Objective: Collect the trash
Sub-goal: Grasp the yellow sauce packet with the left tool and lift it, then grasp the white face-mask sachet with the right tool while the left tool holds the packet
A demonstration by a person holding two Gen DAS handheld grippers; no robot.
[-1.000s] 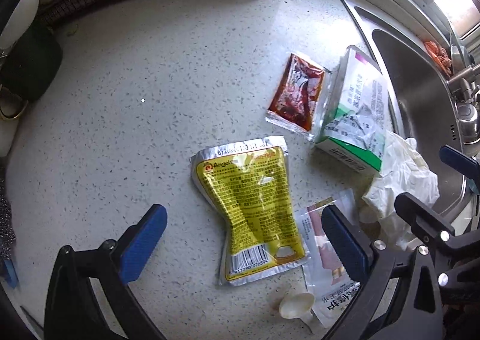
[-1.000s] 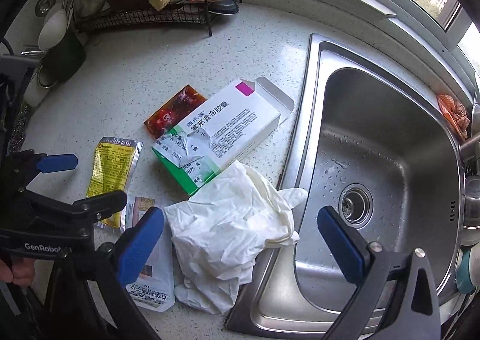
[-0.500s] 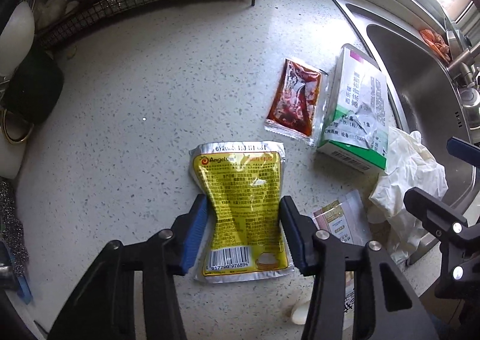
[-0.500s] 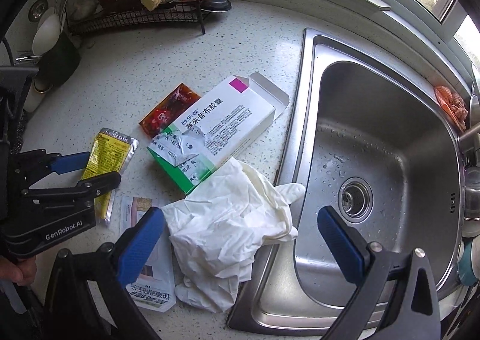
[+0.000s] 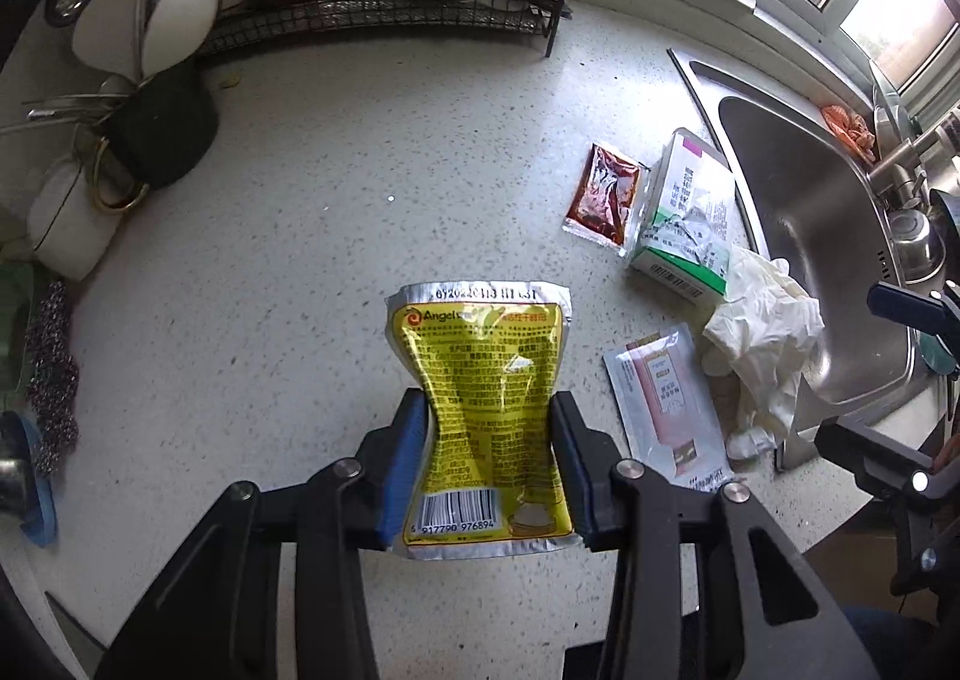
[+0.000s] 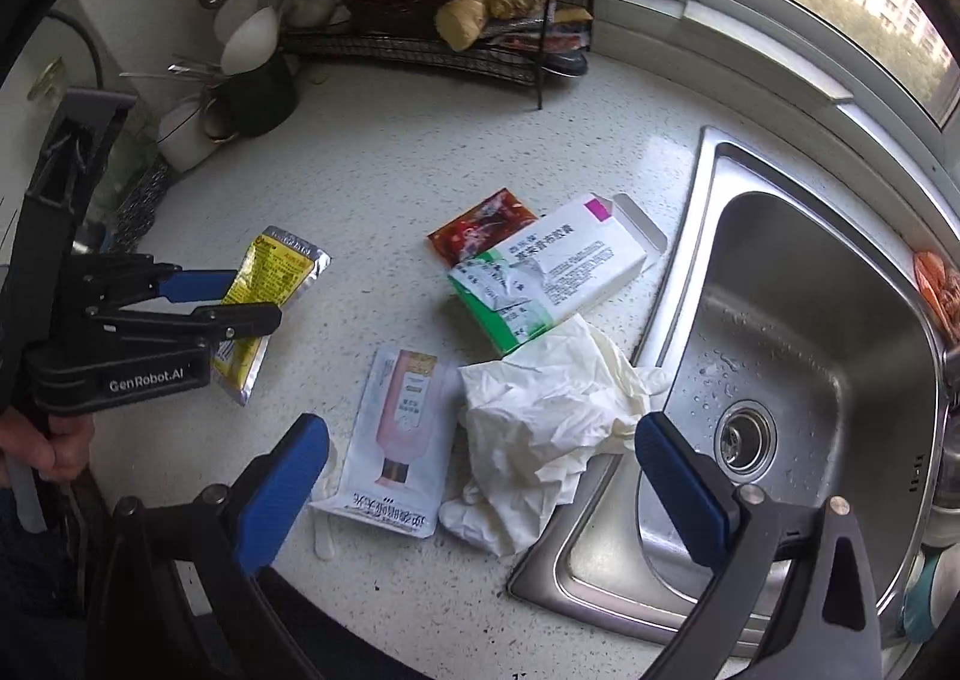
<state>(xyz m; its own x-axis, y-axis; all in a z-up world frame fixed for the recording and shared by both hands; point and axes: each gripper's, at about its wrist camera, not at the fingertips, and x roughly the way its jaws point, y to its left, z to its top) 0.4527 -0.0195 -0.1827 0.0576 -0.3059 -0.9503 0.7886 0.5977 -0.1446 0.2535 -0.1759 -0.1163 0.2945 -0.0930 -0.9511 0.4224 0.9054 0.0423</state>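
My left gripper [image 5: 489, 428] is shut on a yellow and silver packet [image 5: 480, 380], pinched at its middle and lifted off the speckled counter [image 5: 336, 236]; the packet also shows in the right wrist view [image 6: 270, 284]. My right gripper [image 6: 480, 464] is open and empty above a crumpled white glove [image 6: 540, 422] and a white and pink sachet [image 6: 402, 434]. A torn green and white box [image 6: 540, 278] and a red sauce packet [image 6: 480, 224] lie further back on the counter.
A steel sink [image 6: 798, 356] lies to the right, the glove hanging over its rim. A black wire rack [image 6: 444, 8] with ginger stands at the back. A dark utensil holder [image 5: 162, 134] and a white cup [image 5: 72, 224] stand at the left. A small white spoon [image 6: 324, 536] lies near the front edge.
My left gripper closed on the yellow packet and raised it off the counter. Both cameras rose and pulled back. The right gripper stayed open.
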